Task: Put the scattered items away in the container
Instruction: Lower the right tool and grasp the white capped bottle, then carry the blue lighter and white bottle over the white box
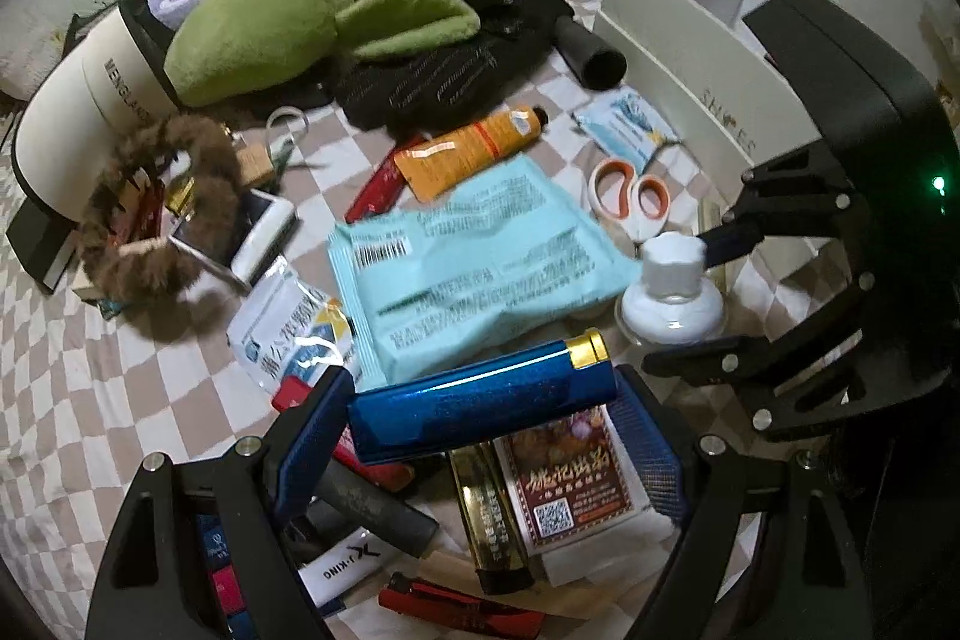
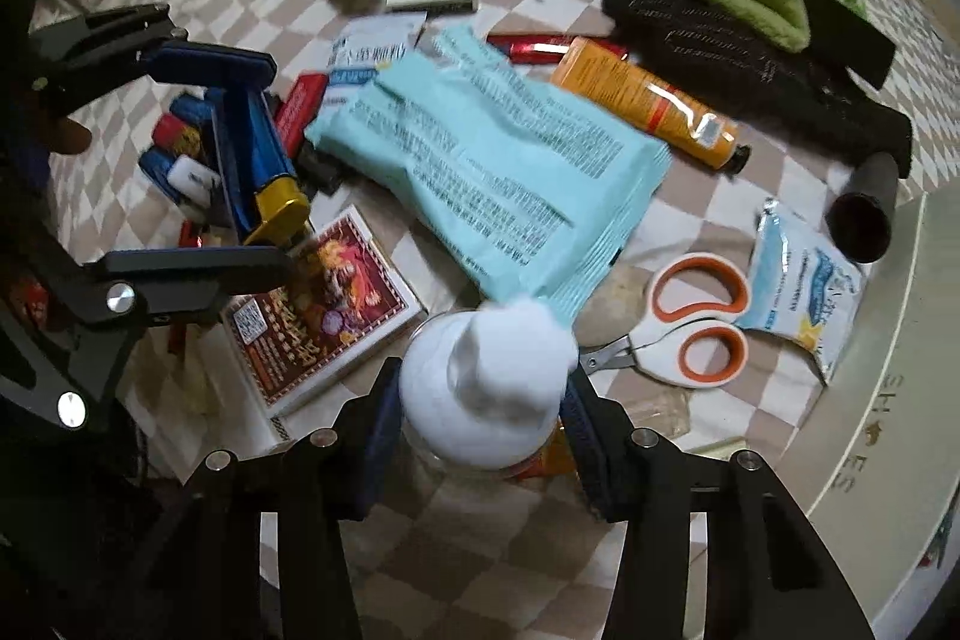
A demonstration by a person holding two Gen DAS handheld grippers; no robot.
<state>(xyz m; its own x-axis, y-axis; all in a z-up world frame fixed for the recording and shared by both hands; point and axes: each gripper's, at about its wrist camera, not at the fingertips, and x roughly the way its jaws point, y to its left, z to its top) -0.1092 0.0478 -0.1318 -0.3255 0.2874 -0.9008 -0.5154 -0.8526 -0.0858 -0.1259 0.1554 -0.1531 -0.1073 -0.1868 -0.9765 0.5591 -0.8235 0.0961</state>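
The white container [image 1: 690, 64] is sitting at the bed's edge, past the scissors [image 2: 690, 322]. The light-blue packet [image 1: 474, 268] is lying mid-clutter. The left gripper [image 1: 480, 412] is clamping the blue tube [image 1: 480, 400] end to end; the right gripper [image 2: 480, 424] is pinching the white-capped bottle [image 2: 486, 388].

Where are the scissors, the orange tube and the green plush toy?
scissors [image 2: 699, 319]: right wrist view, on the white body between the orange-lined handle loops.
orange tube [image 2: 636, 97]: right wrist view, mid-body.
green plush toy [image 1: 252, 31]: left wrist view, big rounded part.
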